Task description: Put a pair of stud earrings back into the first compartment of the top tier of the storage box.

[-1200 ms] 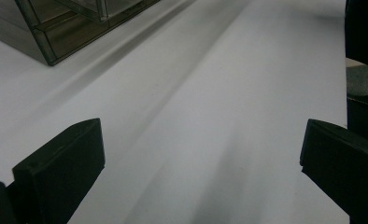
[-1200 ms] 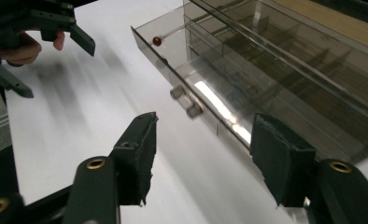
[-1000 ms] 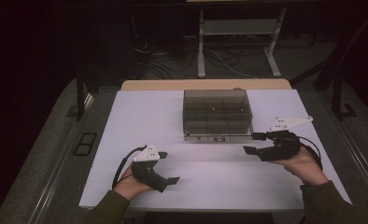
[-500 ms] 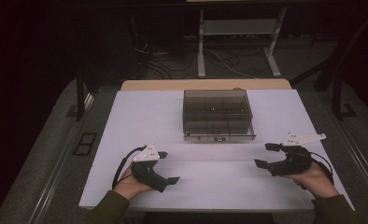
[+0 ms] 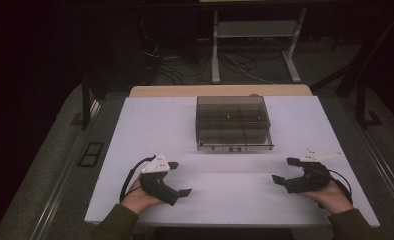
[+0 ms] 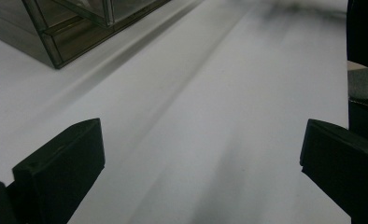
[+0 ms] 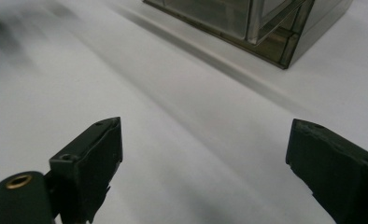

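on the white tabletop (image 5: 225,200) both the left gripper (image 5: 181,179) and right gripper (image 5: 285,171), jaws spread and the right's just opened with nothing between, rest apart from the closed smoky compartment box (image 5: 233,123), so the work seems finished or unstarted.

I count two grippers in my hands, left gripper (image 5: 178,179) and right gripper (image 5: 284,170), one smoky plastic compartment box (image 5: 233,123), one white table (image 5: 150,125).

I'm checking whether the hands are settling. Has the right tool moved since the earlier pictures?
Yes. In the high view the right tool has drawn back from the clear box toward the table's near right edge, its jaws having just opened, nothing between them.
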